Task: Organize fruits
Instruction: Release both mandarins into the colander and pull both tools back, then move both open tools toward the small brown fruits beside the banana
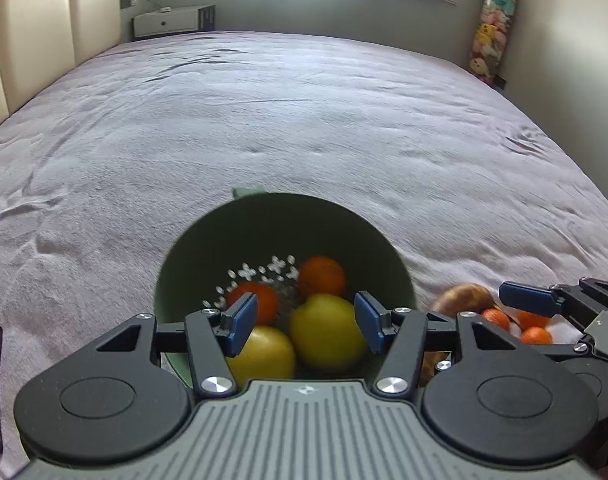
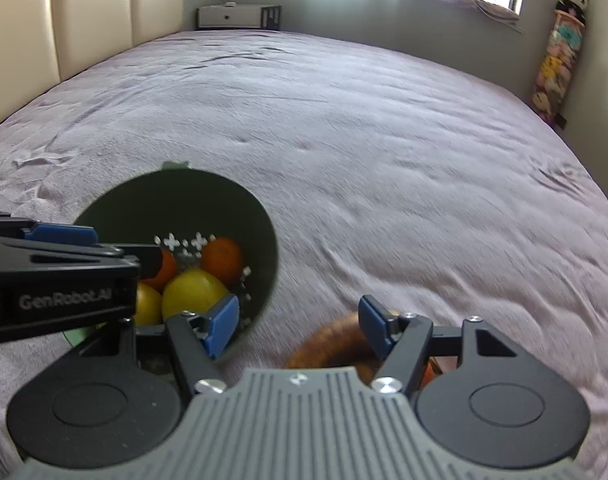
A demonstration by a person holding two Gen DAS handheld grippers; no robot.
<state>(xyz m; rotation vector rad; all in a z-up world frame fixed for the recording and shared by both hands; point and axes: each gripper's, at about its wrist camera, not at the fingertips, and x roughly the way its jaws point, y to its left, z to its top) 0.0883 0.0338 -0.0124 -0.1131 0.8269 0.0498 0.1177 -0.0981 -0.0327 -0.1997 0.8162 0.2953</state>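
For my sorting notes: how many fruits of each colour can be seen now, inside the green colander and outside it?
Yellow fruits in the colander: 2
Orange fruits in the colander: 2
Orange fruits outside, on the white cloth: 3
Total: 7

Fruits [image 1: 324, 332] in bowl [image 1: 207, 248] on bed [image 1: 304, 120]; bread, perhaps, [image 1: 464, 298] right

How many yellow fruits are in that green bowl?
2. One yellow fruit lies in the middle of the green bowl; the other is beside it at the near wall. Two oranges lie behind them. More may be hidden below the left gripper.
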